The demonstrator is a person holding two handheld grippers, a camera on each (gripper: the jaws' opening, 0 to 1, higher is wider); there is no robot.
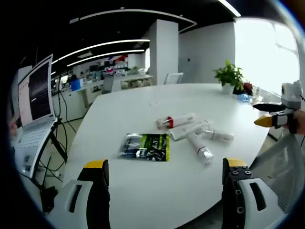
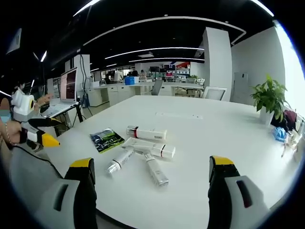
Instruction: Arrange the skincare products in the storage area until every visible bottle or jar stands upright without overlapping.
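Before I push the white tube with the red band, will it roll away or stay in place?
The white tube with the red band lies on its side on the smooth white table, so a sideways push would probably roll it. It looks slim and light, so it should move easily. Its glossy surface may slip between the jaws, and stood upright it could tip.

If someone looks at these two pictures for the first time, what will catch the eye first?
Probably the cluster of white skincare tubes lying flat and partly overlapping mid-table, none upright, with a green-and-black sachet beside them. Next, the yellow-tipped left tool and right tool, both open and apart from the products. A potted plant stands at the white table's far edge.
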